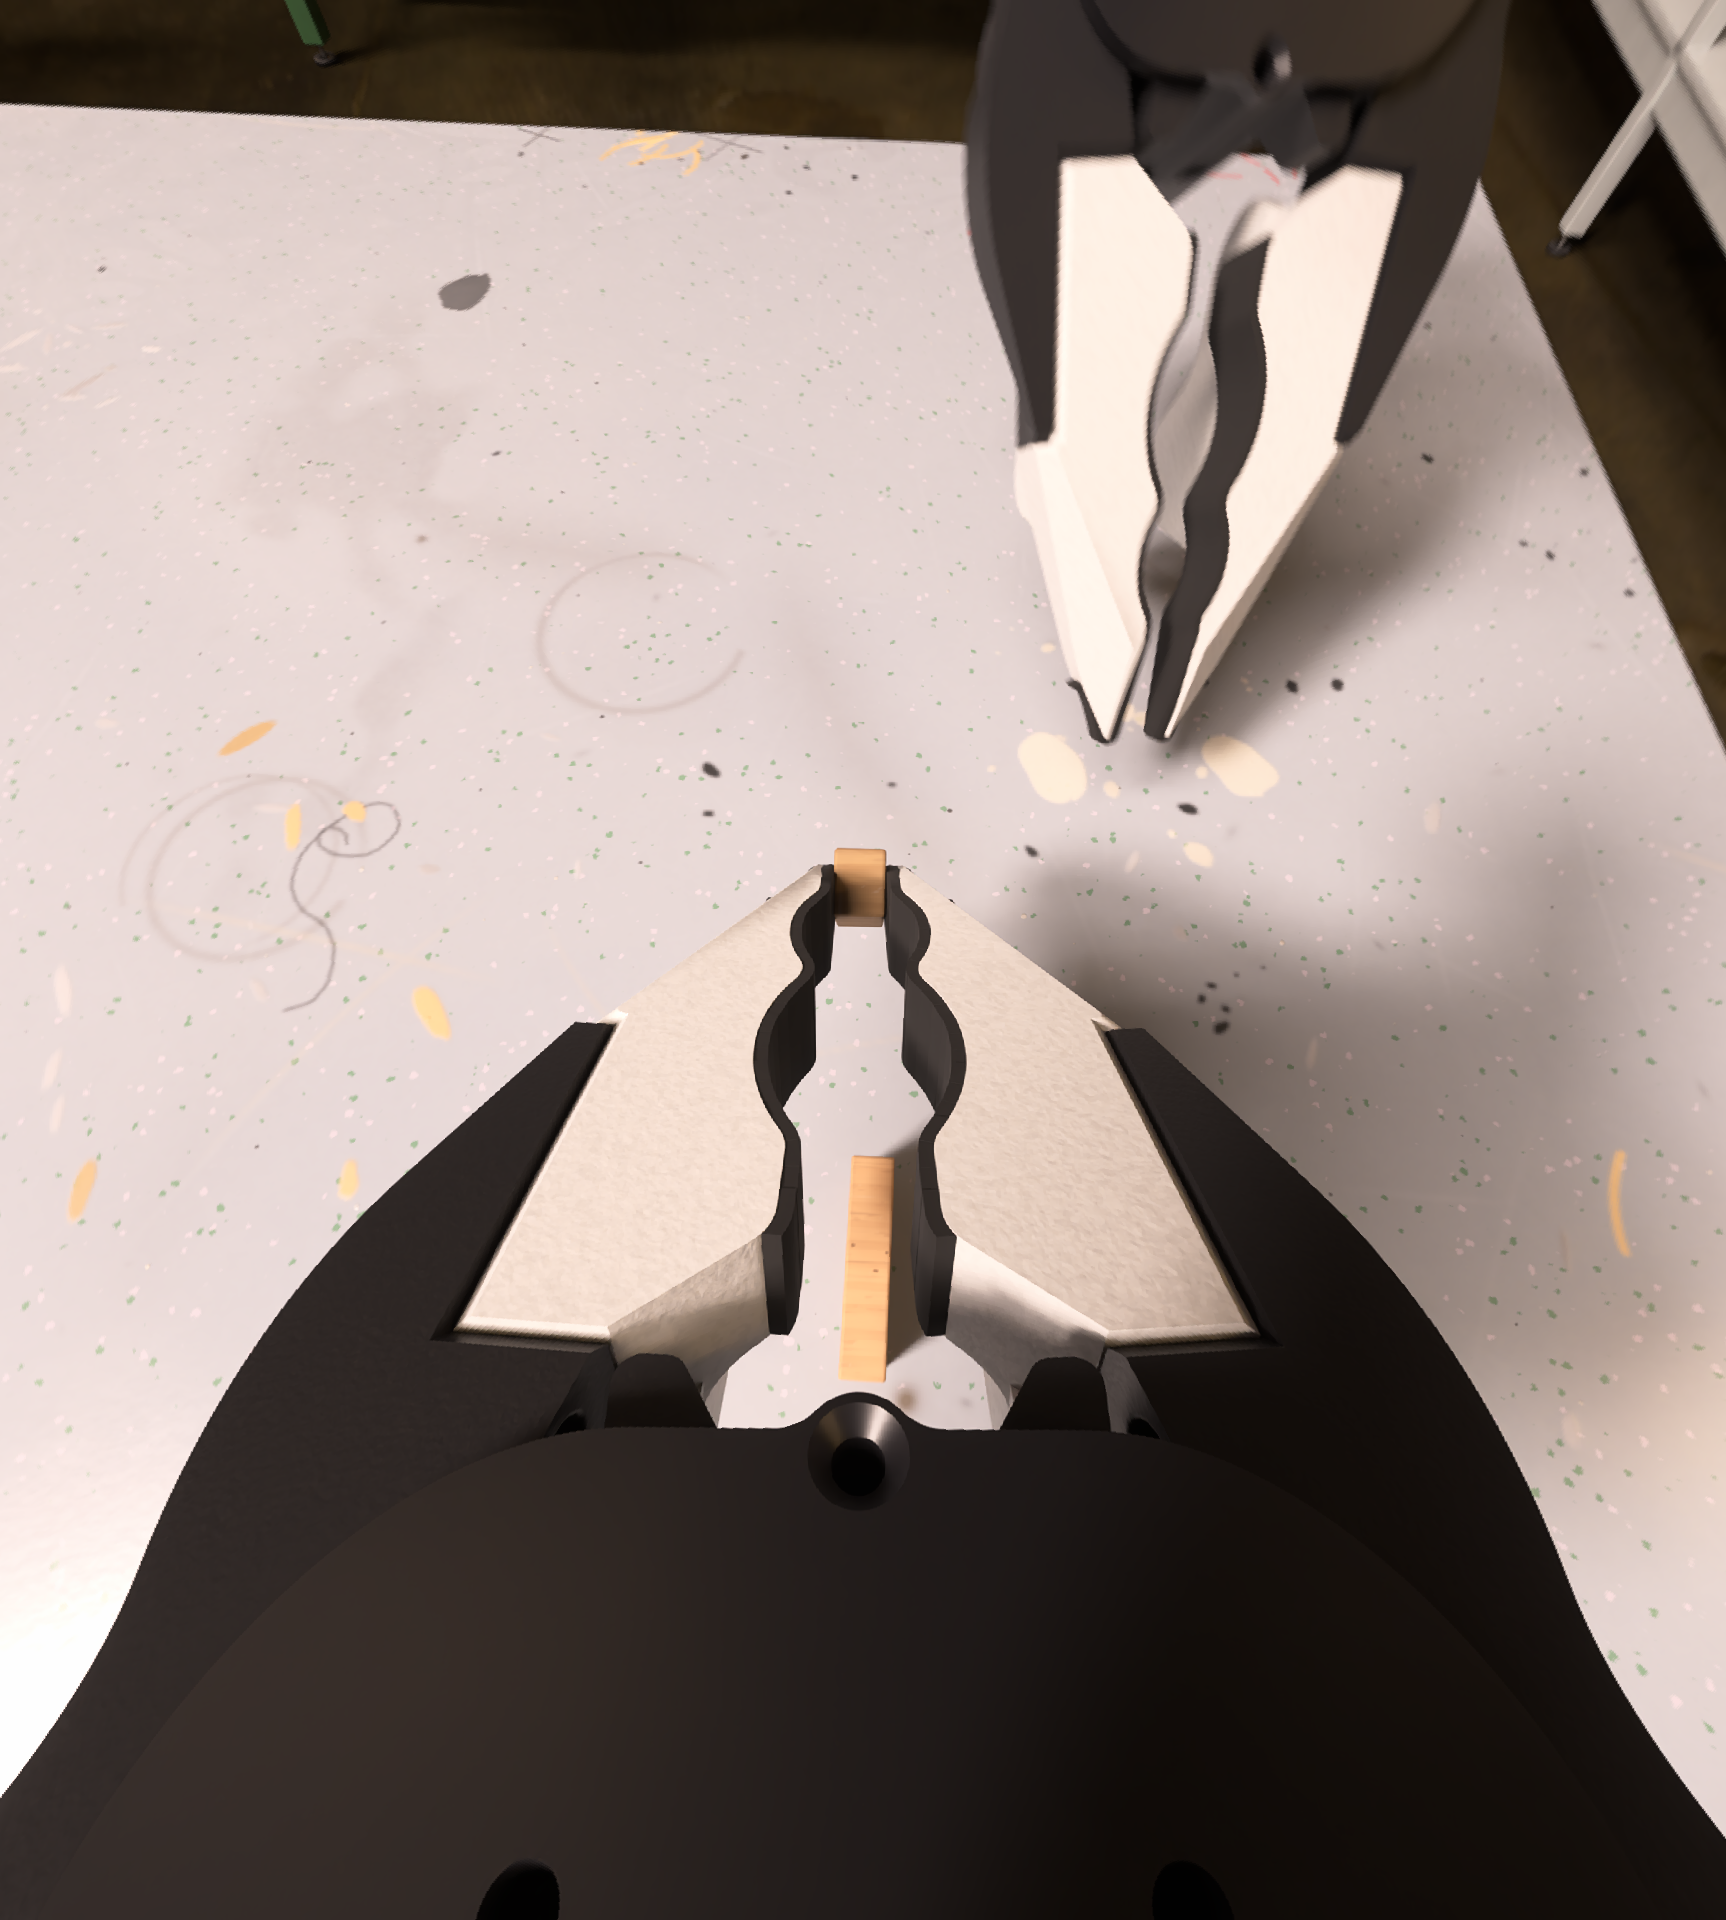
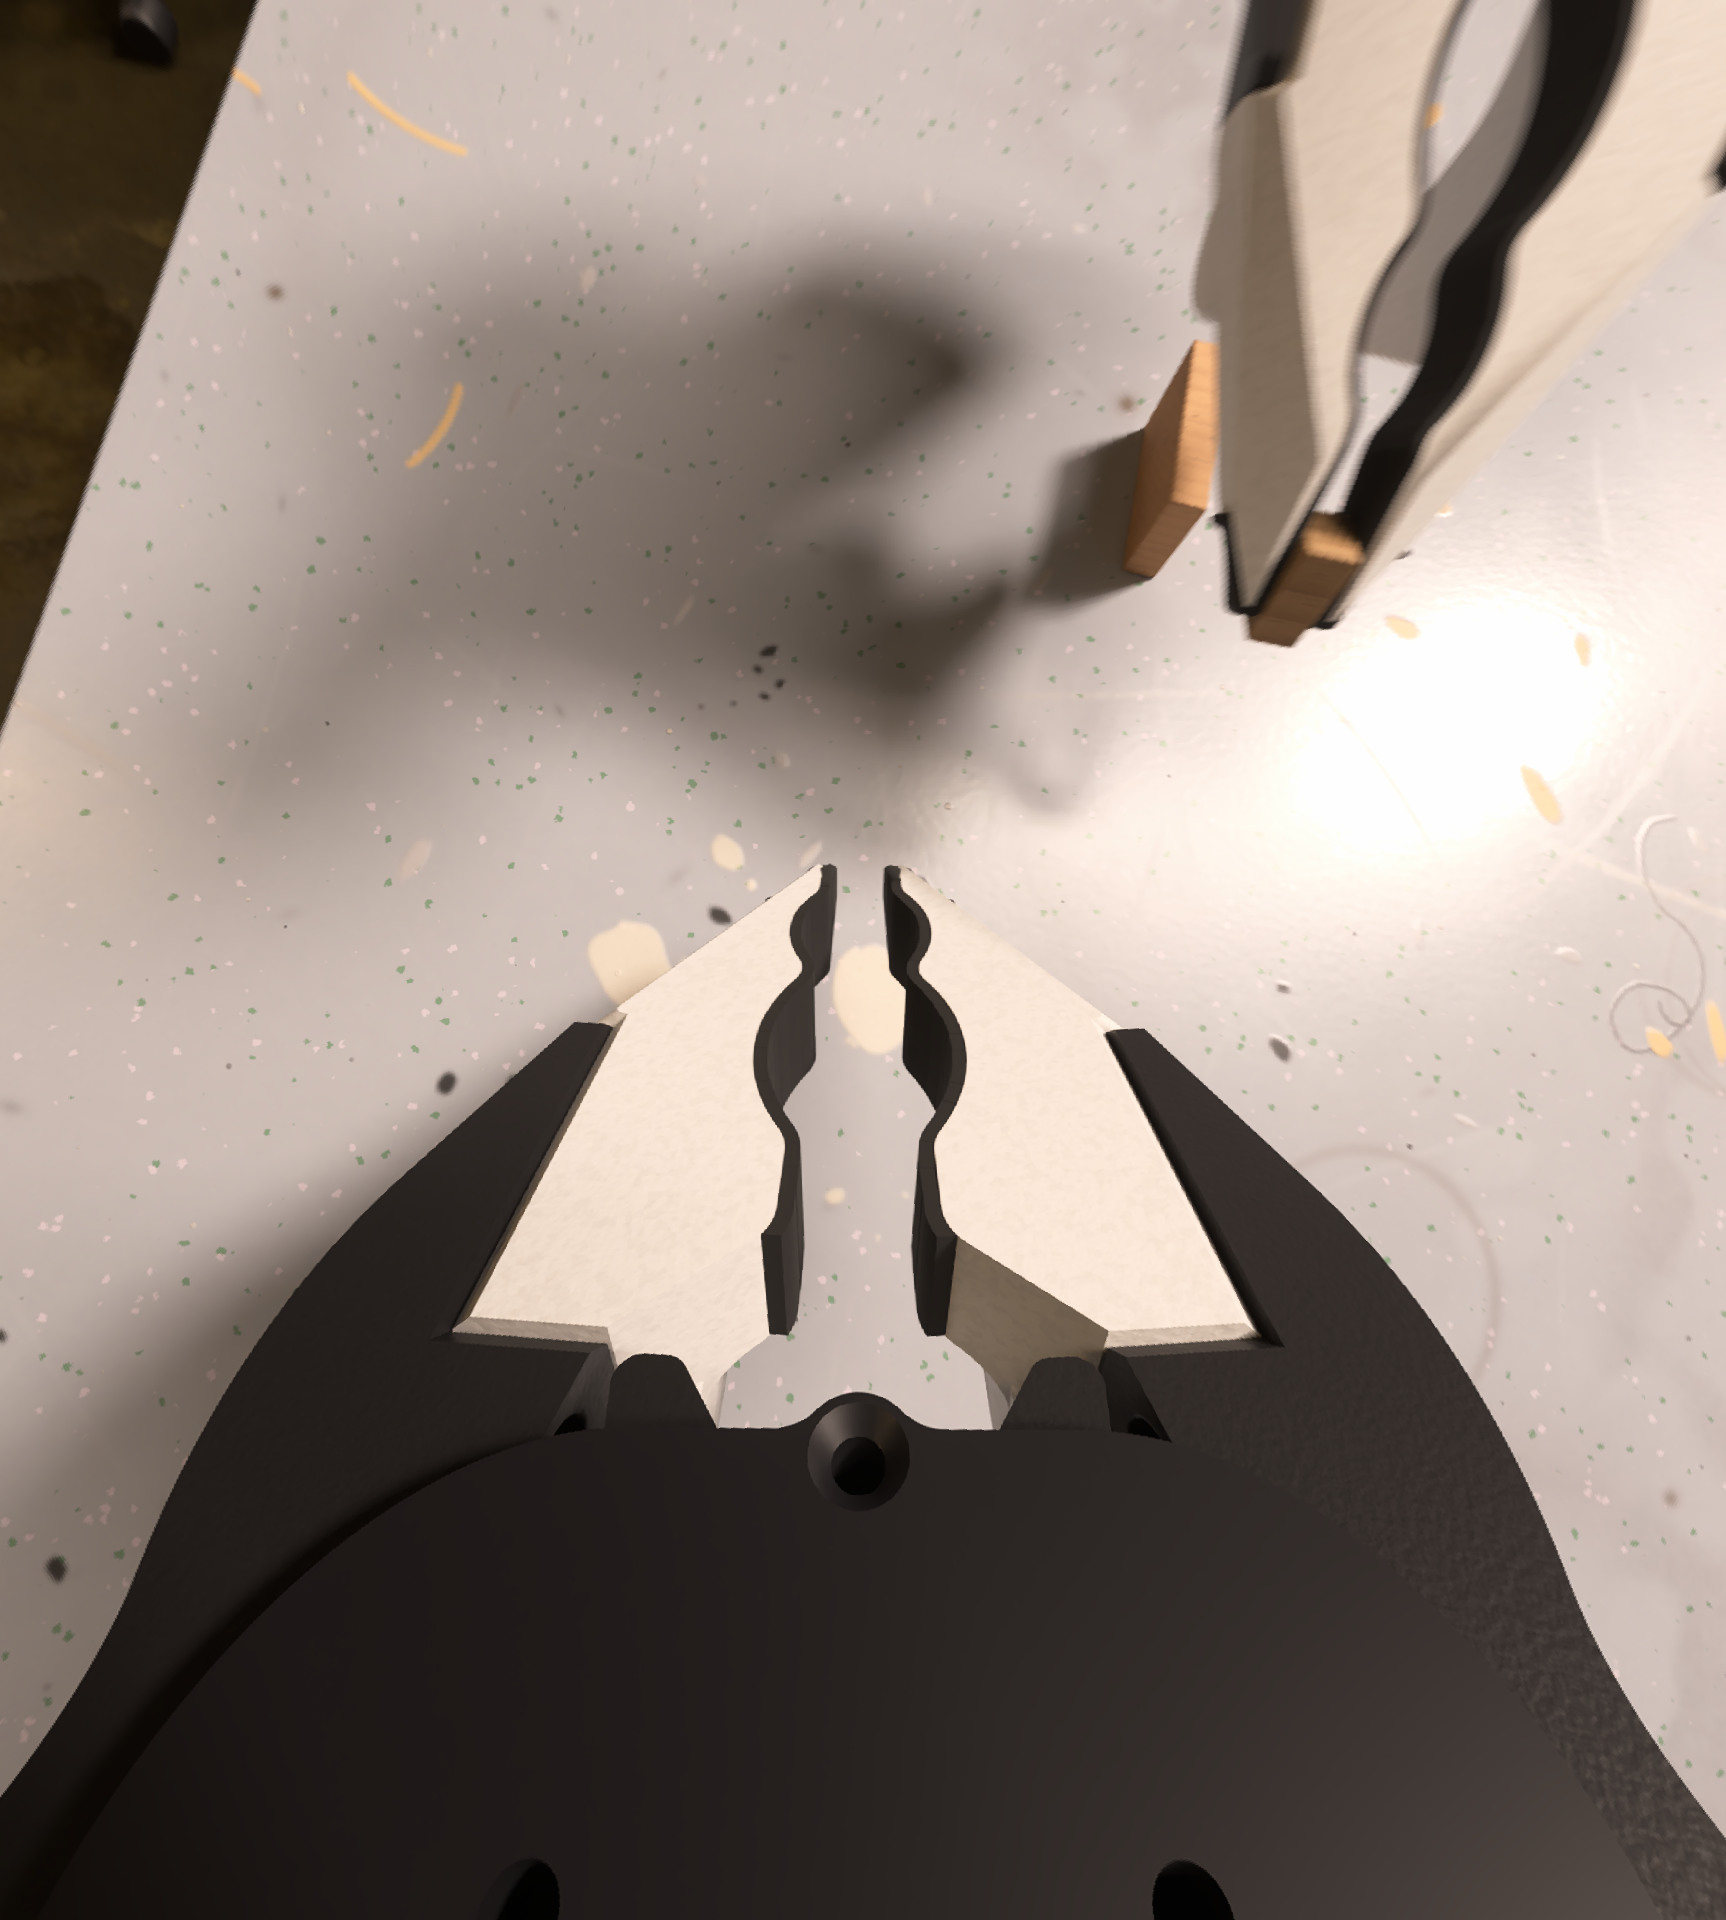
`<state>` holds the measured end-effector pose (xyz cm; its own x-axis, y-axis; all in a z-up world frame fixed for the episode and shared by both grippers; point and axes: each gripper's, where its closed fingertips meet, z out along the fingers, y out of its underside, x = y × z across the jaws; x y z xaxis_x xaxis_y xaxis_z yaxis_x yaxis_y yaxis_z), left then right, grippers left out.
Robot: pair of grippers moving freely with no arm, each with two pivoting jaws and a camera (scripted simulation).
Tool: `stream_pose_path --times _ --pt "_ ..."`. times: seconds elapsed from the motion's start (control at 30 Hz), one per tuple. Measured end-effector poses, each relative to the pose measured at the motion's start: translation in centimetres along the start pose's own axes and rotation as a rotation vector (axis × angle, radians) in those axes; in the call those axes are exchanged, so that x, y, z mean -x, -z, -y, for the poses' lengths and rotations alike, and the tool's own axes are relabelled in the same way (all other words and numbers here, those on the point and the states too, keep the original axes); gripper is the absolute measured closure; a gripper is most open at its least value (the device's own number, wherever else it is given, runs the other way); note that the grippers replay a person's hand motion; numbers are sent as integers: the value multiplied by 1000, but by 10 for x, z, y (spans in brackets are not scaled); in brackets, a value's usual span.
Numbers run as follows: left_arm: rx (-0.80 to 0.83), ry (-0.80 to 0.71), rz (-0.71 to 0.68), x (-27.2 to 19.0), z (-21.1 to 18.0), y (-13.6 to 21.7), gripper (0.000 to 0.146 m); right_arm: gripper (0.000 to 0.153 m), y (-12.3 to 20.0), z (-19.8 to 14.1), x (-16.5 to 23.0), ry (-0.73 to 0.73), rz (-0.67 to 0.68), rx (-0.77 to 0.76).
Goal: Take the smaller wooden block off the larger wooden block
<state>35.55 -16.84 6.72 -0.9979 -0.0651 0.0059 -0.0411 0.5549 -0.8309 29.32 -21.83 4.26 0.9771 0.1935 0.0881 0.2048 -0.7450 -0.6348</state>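
Observation:
My left gripper (image 1: 860, 894) is shut on the smaller wooden block (image 1: 860, 886), pinched at the fingertips and held above the table. It also shows in the right wrist view (image 2: 1300, 587), in the left gripper (image 2: 1290, 592) at the upper right. The larger wooden block (image 2: 1171, 468), a thin slab, stands on edge on the table, apart from the smaller one. In the left wrist view the larger block (image 1: 864, 1268) shows below, between my fingers. My right gripper (image 2: 859, 883) is empty with its jaws almost together. It hovers over the table to the far right in the left wrist view (image 1: 1134, 727).
The pale speckled table (image 1: 423, 468) has paint marks and ring stains. Its far edge and right edge show in the left wrist view. A white shelf frame (image 1: 1690, 156) stands beyond the right edge. The table's left edge (image 2: 80, 540) shows in the right wrist view.

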Motion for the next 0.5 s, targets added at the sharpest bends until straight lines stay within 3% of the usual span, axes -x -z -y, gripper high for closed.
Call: stream_pose_path --times 0.27,0.5 --pt "23 -144 -43 -24 2 -12 138 136 43 3 -22 -85 -54 -127" --pt "98 -254 -135 -53 -2 -25 138 148 34 2 -9 -51 6 -116"
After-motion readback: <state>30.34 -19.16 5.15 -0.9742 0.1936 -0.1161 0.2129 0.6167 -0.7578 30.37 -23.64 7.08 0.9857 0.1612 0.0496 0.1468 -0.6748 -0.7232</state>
